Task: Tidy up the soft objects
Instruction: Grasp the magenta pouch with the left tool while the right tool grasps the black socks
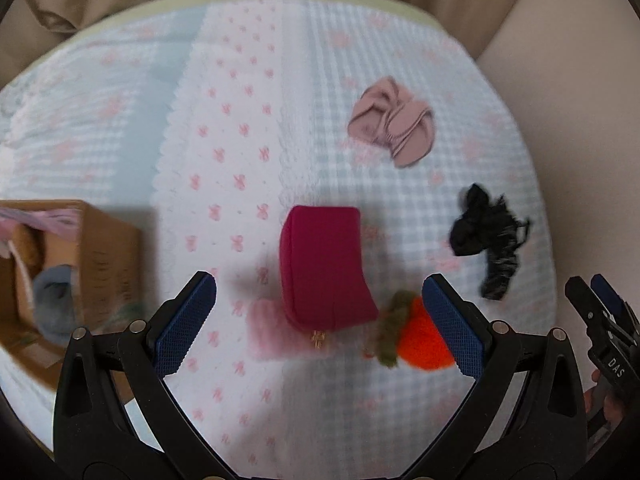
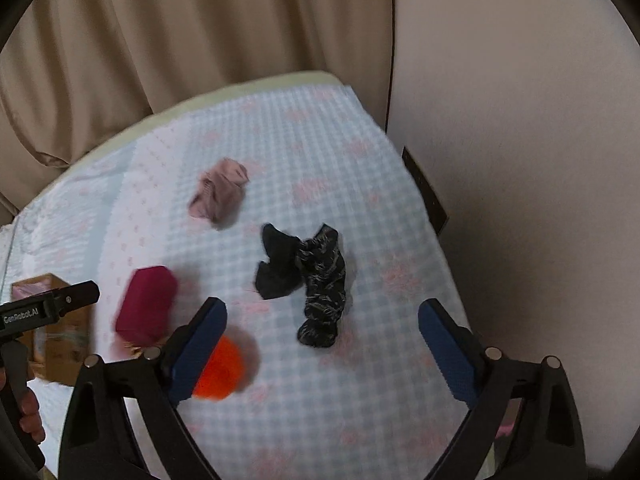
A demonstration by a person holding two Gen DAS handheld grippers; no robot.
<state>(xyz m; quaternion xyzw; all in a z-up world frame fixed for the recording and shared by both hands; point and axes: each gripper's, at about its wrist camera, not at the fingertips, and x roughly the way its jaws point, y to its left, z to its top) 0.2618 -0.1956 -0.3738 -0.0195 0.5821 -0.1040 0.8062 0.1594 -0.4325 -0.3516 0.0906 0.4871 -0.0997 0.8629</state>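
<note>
A magenta pouch [image 1: 324,264] lies on the bed between my left gripper's [image 1: 316,308] open, empty fingers; it also shows in the right wrist view [image 2: 148,304]. An orange plush with a green tuft [image 1: 416,340] lies beside the right finger, and also shows in the right wrist view [image 2: 220,368]. A pink cloth [image 1: 392,120] [image 2: 220,192] lies farther off. A black sock bundle [image 1: 488,236] [image 2: 308,276] lies ahead of my right gripper [image 2: 320,344], which is open and empty above the bed.
A cardboard box [image 1: 100,256] [image 2: 60,332] holding a grey-blue soft item [image 1: 54,304] stands at the left on the checked bedspread [image 1: 240,120]. Beige curtains [image 2: 180,32] hang behind the bed and a wall [image 2: 520,160] is at the right.
</note>
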